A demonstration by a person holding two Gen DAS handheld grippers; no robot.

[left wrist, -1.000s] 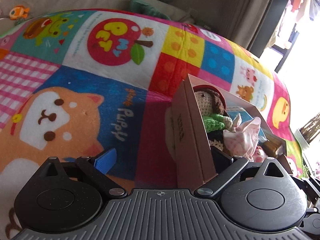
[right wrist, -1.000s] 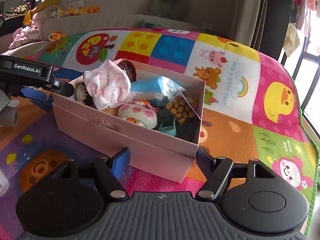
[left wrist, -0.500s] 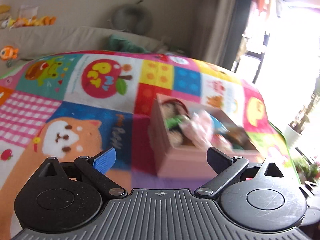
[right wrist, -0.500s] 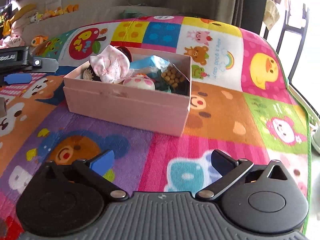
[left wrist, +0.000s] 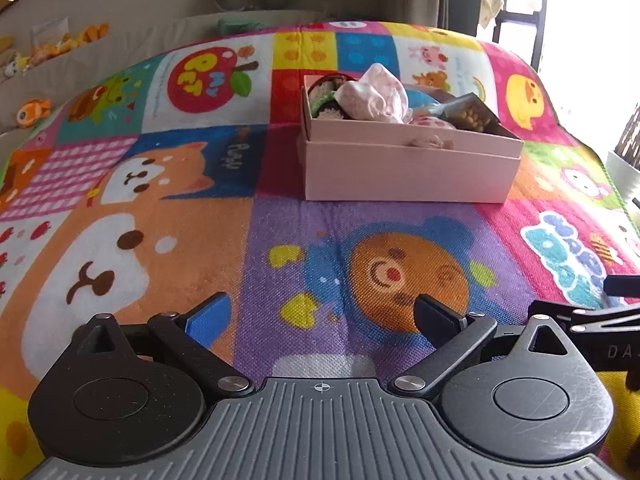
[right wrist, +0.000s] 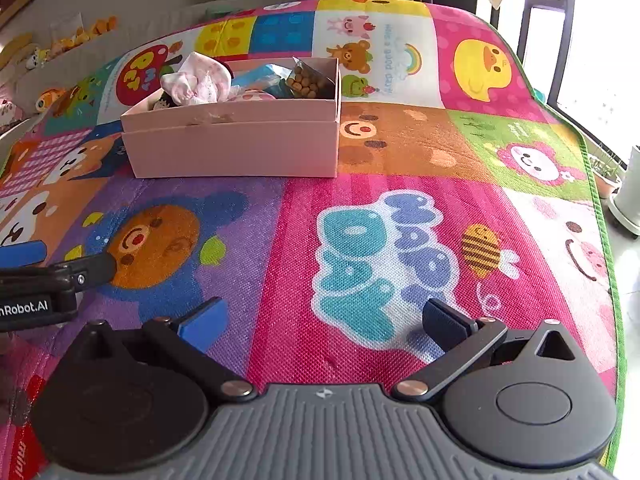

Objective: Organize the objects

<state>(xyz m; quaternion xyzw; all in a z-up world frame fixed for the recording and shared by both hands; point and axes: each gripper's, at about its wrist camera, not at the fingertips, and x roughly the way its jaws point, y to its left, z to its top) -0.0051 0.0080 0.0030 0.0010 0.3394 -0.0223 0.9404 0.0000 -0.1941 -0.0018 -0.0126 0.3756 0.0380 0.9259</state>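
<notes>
Colourful cartoon play mat covers the whole working surface, with a beige sofa back and bright windows behind.

Pink box sits toward the far middle of the mat, nested in what looks like its own lid or a second tray. Packed full: a pink-and-white cloth bundle heaped above the rim, a knitted doll at the left end, a blue packet, a clear bag of brown pellets at the right end.

Left gripper: jaws spread wide, nothing between them, only mat underneath. Right gripper: likewise fully spread and empty, over the pink "Happy Day" square. Both are well apart from the box. Each shows at the edge of the other's view, side by side.

Judgement: sorting looks close to finished, nothing loose visible on the mat.

Risks:
- Cloth bundle rides high and could spill if the box is bumped or lifted unevenly.
- Nested box may slip from its outer tray if only one layer is pinched.
- Grippers sit near each other and could collide on a shared reach.
</notes>
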